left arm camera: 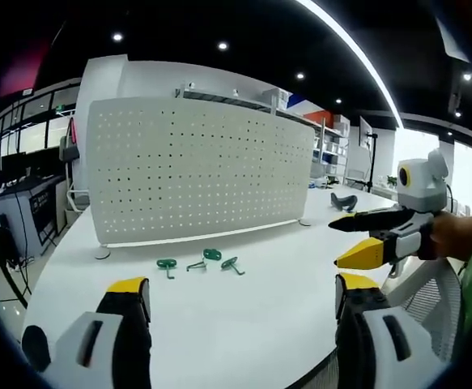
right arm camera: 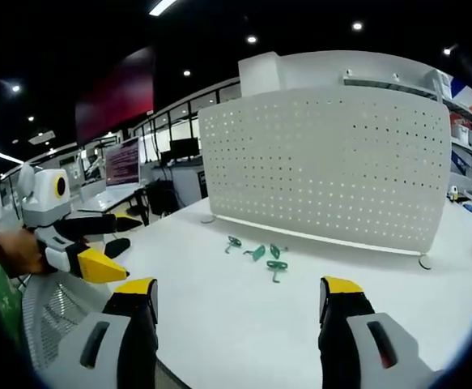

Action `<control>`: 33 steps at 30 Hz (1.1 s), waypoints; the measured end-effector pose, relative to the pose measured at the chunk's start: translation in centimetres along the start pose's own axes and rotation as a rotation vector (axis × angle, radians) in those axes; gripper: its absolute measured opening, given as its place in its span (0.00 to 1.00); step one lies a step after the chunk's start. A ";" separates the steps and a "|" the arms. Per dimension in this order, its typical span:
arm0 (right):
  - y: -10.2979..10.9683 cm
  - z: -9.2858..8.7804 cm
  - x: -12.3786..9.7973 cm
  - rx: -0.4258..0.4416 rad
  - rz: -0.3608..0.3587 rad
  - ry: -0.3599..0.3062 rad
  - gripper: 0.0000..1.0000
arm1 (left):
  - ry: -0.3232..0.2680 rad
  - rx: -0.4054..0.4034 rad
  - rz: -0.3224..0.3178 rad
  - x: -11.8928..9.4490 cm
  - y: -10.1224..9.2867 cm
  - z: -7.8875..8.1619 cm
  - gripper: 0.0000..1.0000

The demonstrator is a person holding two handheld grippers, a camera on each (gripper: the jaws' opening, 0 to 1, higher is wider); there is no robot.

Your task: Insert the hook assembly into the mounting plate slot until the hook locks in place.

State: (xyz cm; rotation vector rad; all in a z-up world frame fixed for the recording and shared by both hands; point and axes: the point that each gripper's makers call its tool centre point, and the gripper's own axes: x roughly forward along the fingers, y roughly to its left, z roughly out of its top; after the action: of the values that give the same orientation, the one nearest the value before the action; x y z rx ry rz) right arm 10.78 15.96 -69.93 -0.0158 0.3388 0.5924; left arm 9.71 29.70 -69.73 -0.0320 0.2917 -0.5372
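We see four little green hooks (left arm camera: 201,262) lying on the white table (left arm camera: 252,316), close together in a loose row. They sit just in front of the big white board full of holes (left arm camera: 199,166), which stands up on small feet near the middle of the table. In the right gripper view the same hooks (right arm camera: 260,255) lie near the bottom edge of the board (right arm camera: 333,162). None of them is in the board. We think this board is the plate the hooks must go into.

Our left gripper (left arm camera: 240,301) is wide open and holds nothing. Our right gripper (right arm camera: 236,304) is wide open too, and it is empty. Both hang over the near side of the table, well apart from the hooks. In the left gripper view the right gripper (left arm camera: 373,237) comes in from the side, with a hand behind it.

So we think the job has not really begun. No hook is picked up yet. We must first grab one hook, carry it to the board, and push it into a hole until it locks.
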 end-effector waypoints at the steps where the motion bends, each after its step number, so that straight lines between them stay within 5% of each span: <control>1: 0.0 0.0 0.0 -0.001 0.000 0.000 0.84 | 0.002 0.001 0.000 0.0 0.0 0.0 0.97; 33: -1.5 0.6 1.1 -0.004 -0.005 -0.006 0.80 | 0.010 0.011 0.012 0.1 0.2 -0.3 0.95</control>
State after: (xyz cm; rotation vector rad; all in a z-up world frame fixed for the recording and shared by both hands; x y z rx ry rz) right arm 12.64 15.38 -69.81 -0.0190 0.3312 0.5880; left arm 9.81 29.85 -70.07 -0.0170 0.2984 -0.5273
